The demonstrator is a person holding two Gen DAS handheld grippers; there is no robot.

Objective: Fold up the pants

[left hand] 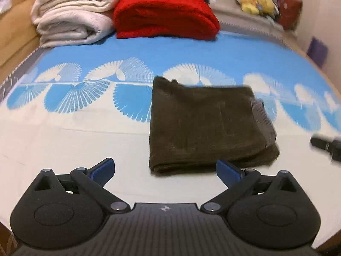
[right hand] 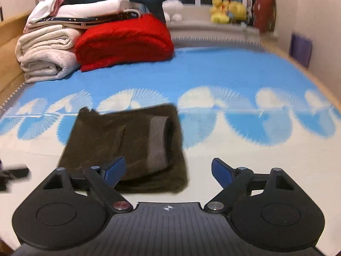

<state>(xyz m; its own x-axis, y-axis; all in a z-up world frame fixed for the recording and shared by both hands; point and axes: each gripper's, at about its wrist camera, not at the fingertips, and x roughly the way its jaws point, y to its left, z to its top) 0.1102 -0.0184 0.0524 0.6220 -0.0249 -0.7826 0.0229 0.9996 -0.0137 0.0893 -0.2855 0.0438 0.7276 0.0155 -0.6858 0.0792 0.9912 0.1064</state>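
Left wrist view: the pants (left hand: 210,125) lie folded into a thick dark square on the bed (left hand: 74,140), centre-right, their near fold at 6 o'clock and a ribbed band showing along the 3 o'clock edge. The left gripper (left hand: 165,169) hangs above the sheet with jaws spread wide and nothing between them; its right finger overlaps the pants' near corner in the picture, though I cannot tell if it touches. That is the risk here: a finger dragged across that corner would likely pull the top layer open. The gripper is tilted down toward the bed. A blurred dark part at 3 o'clock is probably the other gripper.

Right wrist view: the pants (right hand: 119,147) sit left of centre, the grey band (right hand: 157,143) lifting slightly at the 3 o'clock side. The stack looks loose there and could slump or spring open unpressed. The right gripper (right hand: 168,171) also has jaws wide and empty, angled down, its left finger in front of the near edge. The red blanket (right hand: 125,42) and towels (right hand: 45,53) at 11 o'clock stay well apart.
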